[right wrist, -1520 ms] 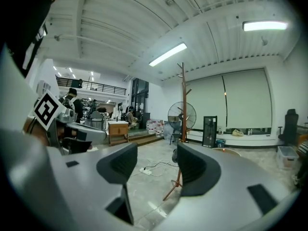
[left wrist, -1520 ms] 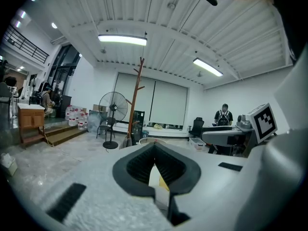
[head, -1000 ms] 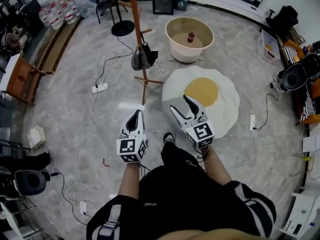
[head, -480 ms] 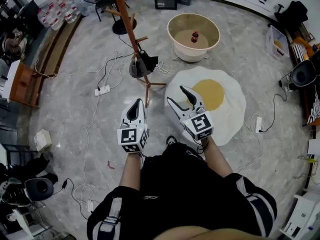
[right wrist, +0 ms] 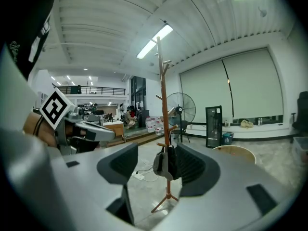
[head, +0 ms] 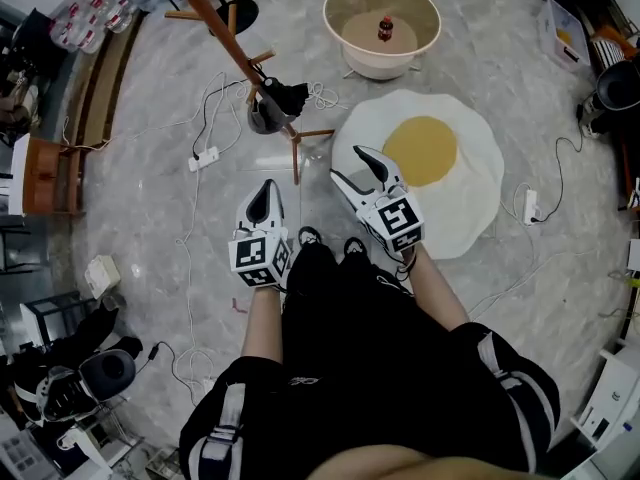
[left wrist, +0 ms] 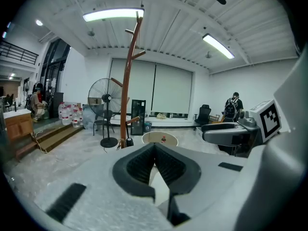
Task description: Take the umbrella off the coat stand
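A brown wooden coat stand (head: 225,40) rises from the floor ahead and left of me. On a low peg hang a folded black umbrella (head: 287,96) and a grey bag (head: 262,116) side by side. My left gripper (head: 266,190) is shut and empty, a short way in front of the stand's feet. My right gripper (head: 350,165) is open beside it; its jaws have just been closing a little with nothing between them. In the right gripper view the umbrella (right wrist: 172,161) shows far off through the right gripper (right wrist: 156,167). The left gripper (left wrist: 154,150) faces the coat stand (left wrist: 129,81).
A beige tub (head: 340,30) with a small bottle stands beyond a fried-egg-shaped rug (head: 480,183). A power strip (head: 203,158) and loose cables lie left of the stand. A fan base (head: 237,13) sits behind it. A wooden bench (head: 45,173) lines the left wall.
I have walked forward, so both grippers are nearer the coat stand's feet. The stand, tub and rug have slid up and closer in the head view. Nothing has been grasped.
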Tool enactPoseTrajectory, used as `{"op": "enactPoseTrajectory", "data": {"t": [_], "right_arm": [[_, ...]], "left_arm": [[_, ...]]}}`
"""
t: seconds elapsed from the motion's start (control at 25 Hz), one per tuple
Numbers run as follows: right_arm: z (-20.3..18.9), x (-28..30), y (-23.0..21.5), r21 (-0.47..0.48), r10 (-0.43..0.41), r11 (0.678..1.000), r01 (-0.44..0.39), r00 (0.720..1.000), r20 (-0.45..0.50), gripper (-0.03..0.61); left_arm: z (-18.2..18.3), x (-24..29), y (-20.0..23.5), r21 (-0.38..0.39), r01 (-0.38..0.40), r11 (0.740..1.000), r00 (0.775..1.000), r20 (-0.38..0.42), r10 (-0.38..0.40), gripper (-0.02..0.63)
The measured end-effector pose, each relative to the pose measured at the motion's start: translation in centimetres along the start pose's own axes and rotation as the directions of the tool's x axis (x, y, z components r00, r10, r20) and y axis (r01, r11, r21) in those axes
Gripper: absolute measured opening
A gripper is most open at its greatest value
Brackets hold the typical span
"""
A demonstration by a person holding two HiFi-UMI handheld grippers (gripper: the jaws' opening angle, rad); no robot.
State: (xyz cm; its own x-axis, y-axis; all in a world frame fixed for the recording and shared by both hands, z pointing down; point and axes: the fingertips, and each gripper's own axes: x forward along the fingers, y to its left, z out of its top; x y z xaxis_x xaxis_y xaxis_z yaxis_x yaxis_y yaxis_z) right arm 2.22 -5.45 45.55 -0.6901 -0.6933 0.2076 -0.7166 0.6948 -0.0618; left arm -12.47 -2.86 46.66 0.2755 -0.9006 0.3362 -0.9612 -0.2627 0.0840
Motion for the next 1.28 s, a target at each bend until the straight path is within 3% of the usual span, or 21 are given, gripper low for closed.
{"op": "enactPoseTrajectory", "data": {"t": [0.2,0.48,0.88,1.12,1.28], "right_arm": [[-0.8,3.2,-2.3,-0.009,-0.01,1.0,0.009,0.999,-0.031,0.254],[-0.6,9.6,-4.0,-0.051,-0.017,0.999,0.013,0.997,-0.069,0.242],[-2.0,17.1,-3.9,-0.045,-0.004,0.999,-0.002,0.992,-0.129,0.238],[-4.2,20.2,-5.8,-0.069,0.049,0.996,-0.061,0.985,-0.167,0.236],[-6.2,22.5,-7.2,-0.094,0.113,0.987,-0.133,0.975,-0.194,0.235]], "left_arm": [[0.6,3.8,1.7,0.005,0.023,1.0,1.0,-0.014,-0.023,-0.002],[1.2,7.7,7.3,0.023,0.086,0.996,0.994,-0.069,-0.084,-0.002],[0.0,13.2,12.8,0.087,0.229,0.97,0.959,-0.189,-0.209,-0.002],[-1.0,15.4,13.4,0.088,0.203,0.975,0.958,-0.224,-0.179,-0.002],[-2.2,16.7,13.8,0.082,0.137,0.987,0.967,-0.229,-0.115,-0.002]]}}
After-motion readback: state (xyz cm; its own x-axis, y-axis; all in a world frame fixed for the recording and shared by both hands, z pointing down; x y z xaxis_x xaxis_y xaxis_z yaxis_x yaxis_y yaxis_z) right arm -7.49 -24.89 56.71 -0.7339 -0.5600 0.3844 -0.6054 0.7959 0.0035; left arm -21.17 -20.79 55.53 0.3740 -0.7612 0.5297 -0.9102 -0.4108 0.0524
